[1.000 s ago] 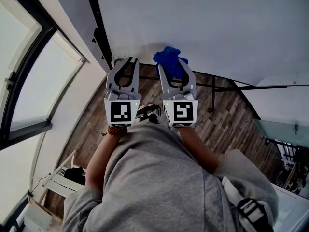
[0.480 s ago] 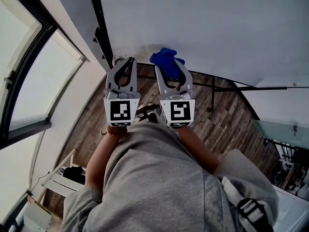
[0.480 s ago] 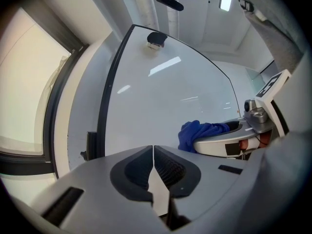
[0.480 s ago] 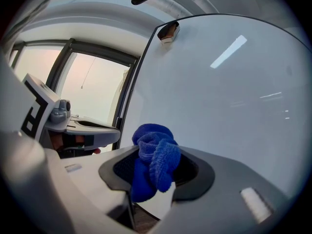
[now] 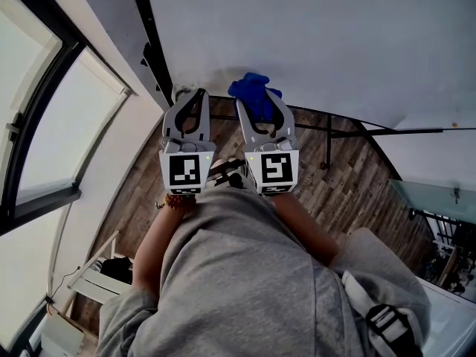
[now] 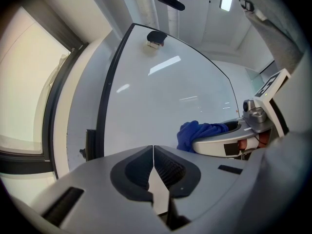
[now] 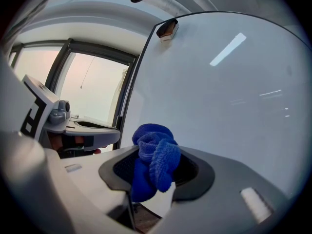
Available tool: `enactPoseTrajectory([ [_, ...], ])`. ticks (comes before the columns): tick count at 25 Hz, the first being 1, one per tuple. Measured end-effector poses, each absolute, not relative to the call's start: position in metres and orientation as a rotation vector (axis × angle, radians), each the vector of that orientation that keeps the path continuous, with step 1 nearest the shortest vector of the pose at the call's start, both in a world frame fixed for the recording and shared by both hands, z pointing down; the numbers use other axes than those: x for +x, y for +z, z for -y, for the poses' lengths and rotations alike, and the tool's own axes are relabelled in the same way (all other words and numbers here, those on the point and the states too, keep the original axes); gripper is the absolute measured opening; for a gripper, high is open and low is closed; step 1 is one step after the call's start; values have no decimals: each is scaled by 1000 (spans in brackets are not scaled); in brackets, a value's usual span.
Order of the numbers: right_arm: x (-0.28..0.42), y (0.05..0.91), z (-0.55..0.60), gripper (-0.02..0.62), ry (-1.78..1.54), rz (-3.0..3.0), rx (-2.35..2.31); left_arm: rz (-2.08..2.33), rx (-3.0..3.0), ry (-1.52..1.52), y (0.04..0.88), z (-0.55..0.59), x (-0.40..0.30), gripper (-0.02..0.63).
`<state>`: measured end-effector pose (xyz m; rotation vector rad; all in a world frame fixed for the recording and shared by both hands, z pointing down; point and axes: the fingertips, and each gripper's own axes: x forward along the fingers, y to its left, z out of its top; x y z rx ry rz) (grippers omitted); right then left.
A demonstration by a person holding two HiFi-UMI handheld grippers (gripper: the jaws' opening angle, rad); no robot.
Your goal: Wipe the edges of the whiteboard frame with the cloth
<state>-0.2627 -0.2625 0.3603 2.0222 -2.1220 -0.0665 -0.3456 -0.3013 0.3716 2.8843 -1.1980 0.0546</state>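
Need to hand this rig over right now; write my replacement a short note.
Left claw: shut, empty, beside the right one.
Right claw: shut on the blue cloth, held up at the bottom edge of the whiteboard frame, near its left corner; contact unclear.
Done: can't tell which edges were wiped.
Left: probably run the cloth along the frame's edges.

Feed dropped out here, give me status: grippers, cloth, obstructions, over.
Right gripper shut on blue cloth, by whiteboard frame's lower left corner. Left gripper shut, empty, alongside. Nothing blocking the frame.
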Motion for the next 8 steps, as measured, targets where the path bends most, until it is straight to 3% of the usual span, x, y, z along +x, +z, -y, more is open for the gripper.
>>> enactPoseTrajectory([
  [8, -265, 364, 261, 190, -61, 2128, 2002, 1217, 2870, 62, 377, 299, -350, 12],
])
